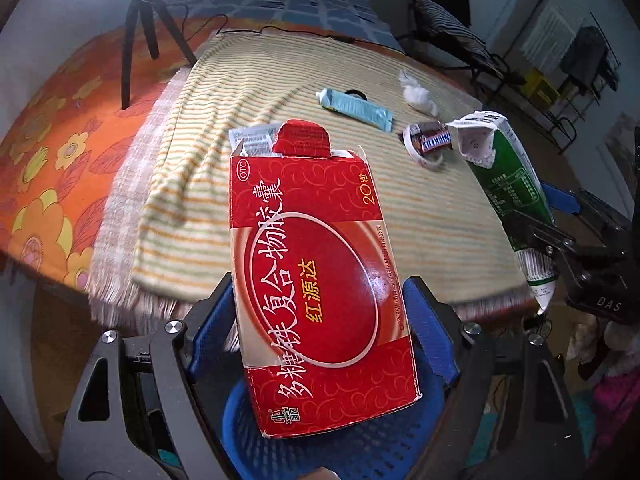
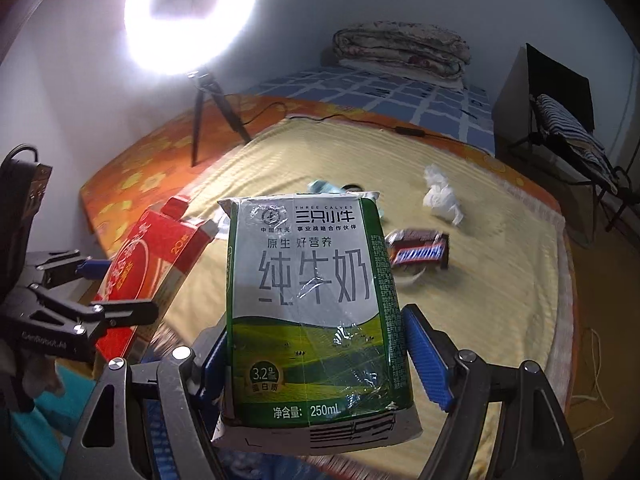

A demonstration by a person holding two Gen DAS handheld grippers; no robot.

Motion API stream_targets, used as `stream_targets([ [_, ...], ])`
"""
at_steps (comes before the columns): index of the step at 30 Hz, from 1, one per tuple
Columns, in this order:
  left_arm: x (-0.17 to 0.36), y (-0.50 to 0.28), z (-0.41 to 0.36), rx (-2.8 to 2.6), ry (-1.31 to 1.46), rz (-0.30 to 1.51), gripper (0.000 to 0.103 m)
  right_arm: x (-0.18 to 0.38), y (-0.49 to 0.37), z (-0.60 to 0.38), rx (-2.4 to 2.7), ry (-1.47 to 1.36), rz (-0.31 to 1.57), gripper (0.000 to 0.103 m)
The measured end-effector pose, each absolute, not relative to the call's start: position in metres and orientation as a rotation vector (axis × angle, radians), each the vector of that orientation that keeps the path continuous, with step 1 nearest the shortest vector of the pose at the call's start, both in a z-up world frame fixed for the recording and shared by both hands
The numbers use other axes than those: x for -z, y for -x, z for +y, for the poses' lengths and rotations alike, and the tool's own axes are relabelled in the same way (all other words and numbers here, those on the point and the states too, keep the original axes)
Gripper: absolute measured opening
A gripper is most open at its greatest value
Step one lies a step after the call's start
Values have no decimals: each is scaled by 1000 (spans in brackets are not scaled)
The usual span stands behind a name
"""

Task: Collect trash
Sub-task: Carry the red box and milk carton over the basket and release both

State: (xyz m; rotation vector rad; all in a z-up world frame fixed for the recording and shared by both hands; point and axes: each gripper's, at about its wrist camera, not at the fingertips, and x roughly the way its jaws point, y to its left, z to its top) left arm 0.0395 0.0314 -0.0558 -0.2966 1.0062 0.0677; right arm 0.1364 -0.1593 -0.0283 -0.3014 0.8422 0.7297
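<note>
My left gripper [image 1: 320,312] is shut on a red medicine box [image 1: 316,240], its blue pads pressing both long sides. The box hangs over a blue perforated basket [image 1: 320,452] at the bed's edge. My right gripper [image 2: 320,340] is shut on a green and white milk carton [image 2: 316,280] with a torn-open top. In the left wrist view that carton [image 1: 512,176] and the right gripper [image 1: 548,220] are at the right. In the right wrist view the red box [image 2: 148,264] and the left gripper [image 2: 112,292] are at the left.
On the striped blanket [image 1: 240,80] lie a light blue tube [image 1: 354,106], a crumpled tissue [image 1: 418,92], a Snickers wrapper [image 1: 434,140] and a white tape roll [image 1: 420,152]. A ring light [image 2: 192,12] on a tripod [image 1: 140,32] stands behind. A chair [image 2: 568,128] is at the right.
</note>
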Motion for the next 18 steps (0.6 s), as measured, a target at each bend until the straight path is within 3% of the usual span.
stream_targets([
  [18,104,45,3,1,247,1122,84,76,-31,-176,-800,353,908,79],
])
